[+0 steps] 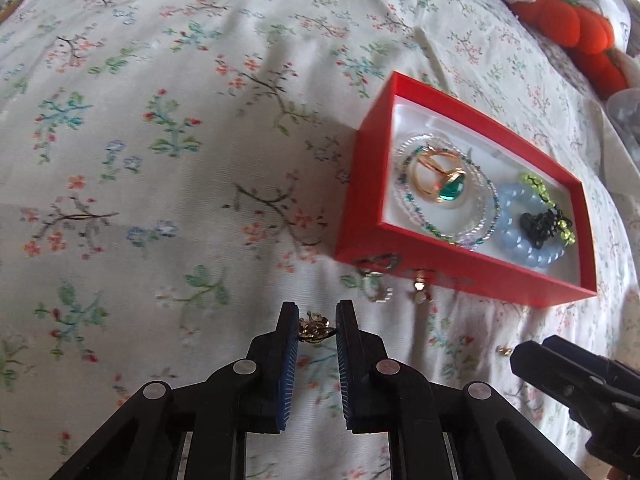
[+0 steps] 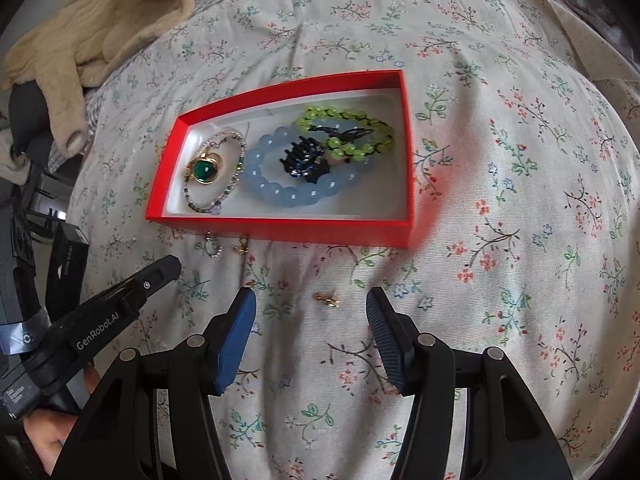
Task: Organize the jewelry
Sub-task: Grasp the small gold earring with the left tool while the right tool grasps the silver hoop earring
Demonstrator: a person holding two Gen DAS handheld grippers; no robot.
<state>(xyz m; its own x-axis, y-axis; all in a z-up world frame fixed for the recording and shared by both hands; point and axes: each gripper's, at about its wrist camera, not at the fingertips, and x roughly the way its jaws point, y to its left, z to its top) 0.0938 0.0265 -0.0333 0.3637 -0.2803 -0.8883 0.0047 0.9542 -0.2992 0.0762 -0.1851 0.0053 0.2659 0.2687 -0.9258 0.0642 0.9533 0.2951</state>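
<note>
My left gripper [image 1: 318, 330] is shut on a small gold flower-shaped jewel [image 1: 315, 330], held just above the bedspread, left of and in front of the red box [image 1: 362, 200]. The box holds a gold ring with a green stone [image 1: 440, 182], a thin bead bracelet [image 1: 486, 216], a blue bead bracelet [image 1: 516, 240], a green bead bracelet [image 2: 344, 128] and a black hair claw [image 2: 304, 158]. My right gripper [image 2: 312, 308] is open, and a small gold earring [image 2: 327, 301] lies on the cloth between its fingertips. A silver ring [image 2: 212, 246] and a small gold piece [image 2: 241, 245] lie against the box front.
All lies on a floral bedspread [image 1: 160, 140]. A beige garment [image 2: 100, 20] lies at the far left in the right wrist view. An orange plush [image 1: 572, 28] sits at the far right in the left wrist view. The left gripper's body [image 2: 120, 300] shows left of my right gripper.
</note>
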